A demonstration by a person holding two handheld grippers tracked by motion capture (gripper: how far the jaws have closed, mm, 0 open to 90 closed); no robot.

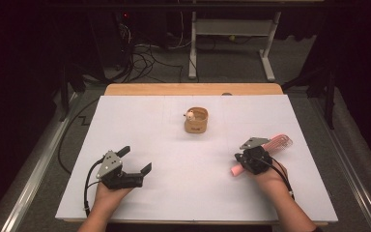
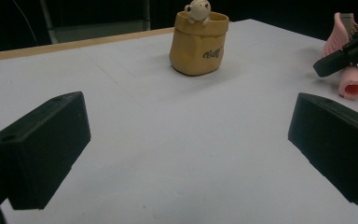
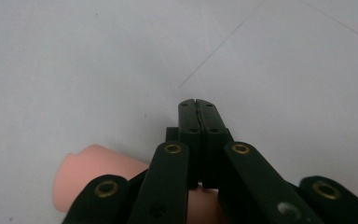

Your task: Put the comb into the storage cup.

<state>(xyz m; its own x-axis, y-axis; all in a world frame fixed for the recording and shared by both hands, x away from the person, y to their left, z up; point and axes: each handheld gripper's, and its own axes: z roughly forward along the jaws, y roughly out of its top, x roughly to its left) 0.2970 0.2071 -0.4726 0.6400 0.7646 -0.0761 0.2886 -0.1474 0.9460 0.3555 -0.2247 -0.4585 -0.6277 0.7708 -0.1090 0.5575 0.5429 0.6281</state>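
The pink plastic comb (image 1: 276, 145) lies diagonally on the white tabletop (image 1: 174, 159), handle toward the person, beneath the right gripper (image 1: 248, 157), fingers pressed together; the left gripper (image 1: 136, 160) has its fingers spread wide.

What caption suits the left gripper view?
Open left gripper faces a tan pouch holding a small toy.

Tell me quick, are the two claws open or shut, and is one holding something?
Left claw: open, holding nothing.
Right claw: shut, with nothing between its tips; it sits right over the pink comb, whose handle pokes out beneath it.
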